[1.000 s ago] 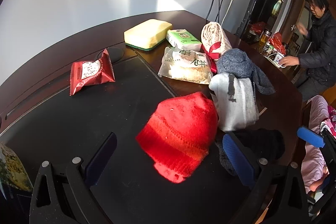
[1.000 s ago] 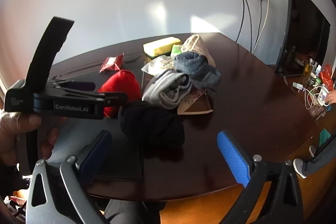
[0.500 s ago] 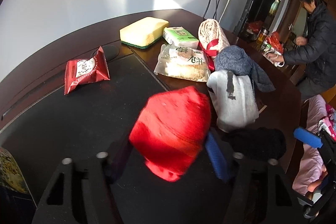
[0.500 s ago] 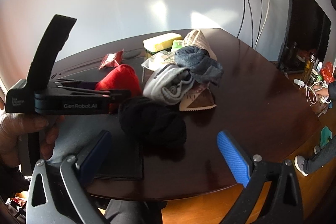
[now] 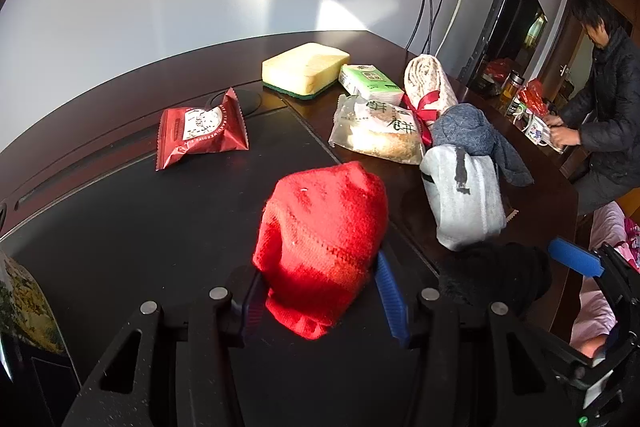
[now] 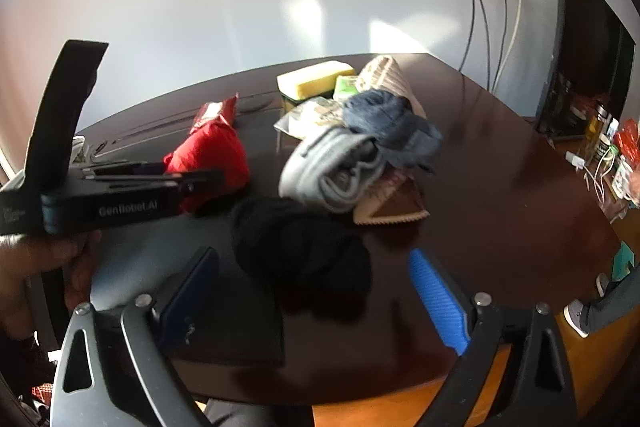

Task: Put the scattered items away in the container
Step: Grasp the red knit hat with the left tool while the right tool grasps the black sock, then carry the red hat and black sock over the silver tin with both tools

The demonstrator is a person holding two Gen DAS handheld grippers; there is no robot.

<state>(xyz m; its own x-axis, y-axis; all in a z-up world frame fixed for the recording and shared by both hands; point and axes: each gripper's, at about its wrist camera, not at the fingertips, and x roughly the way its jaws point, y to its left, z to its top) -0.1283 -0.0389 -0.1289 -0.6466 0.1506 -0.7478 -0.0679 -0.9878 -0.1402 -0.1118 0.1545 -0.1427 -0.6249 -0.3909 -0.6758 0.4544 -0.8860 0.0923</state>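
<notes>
Dark wooden bench point(image 5: 120, 131) under a pale wall, low sun across it, a black mat over the near part. Left tool point(image 5: 318, 297): its jaws have just been closing and now pinch the near end of the red knit bundle point(image 5: 324, 231), which sits on the mat. I read this as the pick-up grip, taken low so the soft roll won't unfold when lifted. Right tool point(image 6: 320, 291) stands wide apart, nothing between the pads yet; the black rolled sock point(image 6: 296, 247) lies just ahead of it, likely my next target. Grey sock roll point(image 6: 332, 171) and blue-grey one point(image 6: 392, 123) lean together behind, touching. Red snack packet point(image 5: 200, 131), yellow sponge point(image 5: 306, 69), and bread bag point(image 5: 378, 135) wait further back. No container shows in either view, so I cannot tell where it is.
</notes>
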